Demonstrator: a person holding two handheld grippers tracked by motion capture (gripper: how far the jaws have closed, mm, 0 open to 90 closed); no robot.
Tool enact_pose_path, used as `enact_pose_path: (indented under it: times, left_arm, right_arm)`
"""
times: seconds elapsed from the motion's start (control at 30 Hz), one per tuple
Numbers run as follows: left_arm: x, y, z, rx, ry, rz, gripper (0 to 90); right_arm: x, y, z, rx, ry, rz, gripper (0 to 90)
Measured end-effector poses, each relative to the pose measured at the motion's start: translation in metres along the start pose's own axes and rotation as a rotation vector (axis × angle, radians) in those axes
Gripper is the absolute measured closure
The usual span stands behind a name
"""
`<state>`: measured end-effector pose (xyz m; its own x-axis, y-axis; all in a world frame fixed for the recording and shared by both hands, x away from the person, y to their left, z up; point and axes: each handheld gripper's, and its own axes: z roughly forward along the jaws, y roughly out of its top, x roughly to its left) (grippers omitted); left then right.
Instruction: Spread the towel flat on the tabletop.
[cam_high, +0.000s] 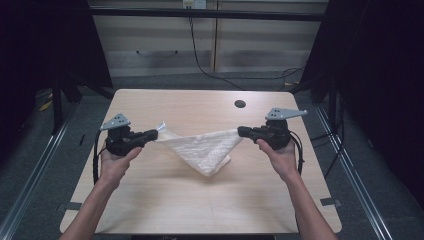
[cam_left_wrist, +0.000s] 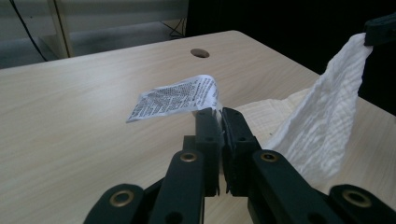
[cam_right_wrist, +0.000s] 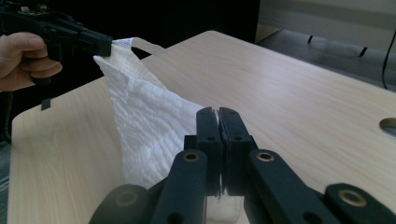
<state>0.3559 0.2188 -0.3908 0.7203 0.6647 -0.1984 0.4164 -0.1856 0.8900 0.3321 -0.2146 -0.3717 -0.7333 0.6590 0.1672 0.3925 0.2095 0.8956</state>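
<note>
White crinkled cloth (cam_high: 202, 149), mid-frame, stretched between left gripper (cam_high: 154, 134) and right gripper (cam_high: 241, 131), both clamped on corners; printed tag (cam_left_wrist: 175, 96) beside left jaws. Pale wood-grain table (cam_high: 200, 200), round hole (cam_high: 240, 104) upper right; dark surroundings.

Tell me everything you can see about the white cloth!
The white cloth is thin and crinkly, with a wavy woven look. The left gripper and the right gripper each pinch one corner with jaws closed and hold it up, so it droops between them in a V. Its lowest part rests on the wooden table, partly folded over. A small printed label sticks out at the left gripper's corner.
</note>
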Motion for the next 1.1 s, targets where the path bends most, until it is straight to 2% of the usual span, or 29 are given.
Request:
enact_pose_path:
  times: [0.1,0.13,0.17,0.27,0.3,0.37,0.63,0.7,0.9,0.97,1.03,1.1]
  left_arm:
    - [0.001,0.015,0.001,0.003,0.004,0.015,86.2]
    - [0.001,0.015,0.001,0.003,0.004,0.015,86.2]
    - [0.001,0.026,-0.001,0.006,0.020,0.033,86.2]
    - [0.002,0.039,-0.007,-0.010,0.032,0.041,86.2]
    - [0.002,0.039,-0.007,-0.010,0.032,0.041,86.2]
    - [0.005,0.048,-0.009,-0.028,0.036,0.030,86.2]
    - [0.010,0.056,-0.007,-0.059,0.030,-0.002,86.1]
    - [0.010,0.062,-0.010,-0.056,0.036,0.019,86.1]
    - [0.009,0.072,-0.015,-0.070,0.042,0.027,86.1]
    - [0.010,0.079,-0.015,-0.089,0.033,0.018,86.1]
    - [0.012,0.083,-0.012,-0.078,0.044,0.019,86.1]
    - [0.017,0.086,-0.009,-0.087,0.039,-0.011,86.1]
  right_arm:
    - [-0.003,0.012,-0.003,-0.016,-0.012,-0.004,88.4]
    - [-0.005,0.016,-0.004,-0.020,-0.017,-0.004,88.4]
    - [-0.006,0.019,-0.005,-0.026,-0.019,-0.005,88.4]
    - [-0.008,0.030,-0.007,-0.036,-0.025,-0.009,88.4]
    - [-0.008,0.030,-0.007,-0.036,-0.025,-0.009,88.4]
    - [-0.008,0.039,-0.010,-0.048,-0.029,-0.019,88.4]
    - [-0.008,0.058,-0.013,-0.082,-0.031,-0.036,88.4]
    - [-0.009,0.062,-0.015,-0.090,-0.033,-0.038,88.5]
    - [-0.010,0.069,-0.017,-0.099,-0.036,-0.048,88.5]
    - [-0.010,0.075,-0.019,-0.126,-0.040,-0.056,88.4]
    - [-0.012,0.081,-0.020,-0.129,-0.042,-0.058,88.4]
    - [-0.014,0.087,-0.021,-0.127,-0.048,-0.062,88.4]
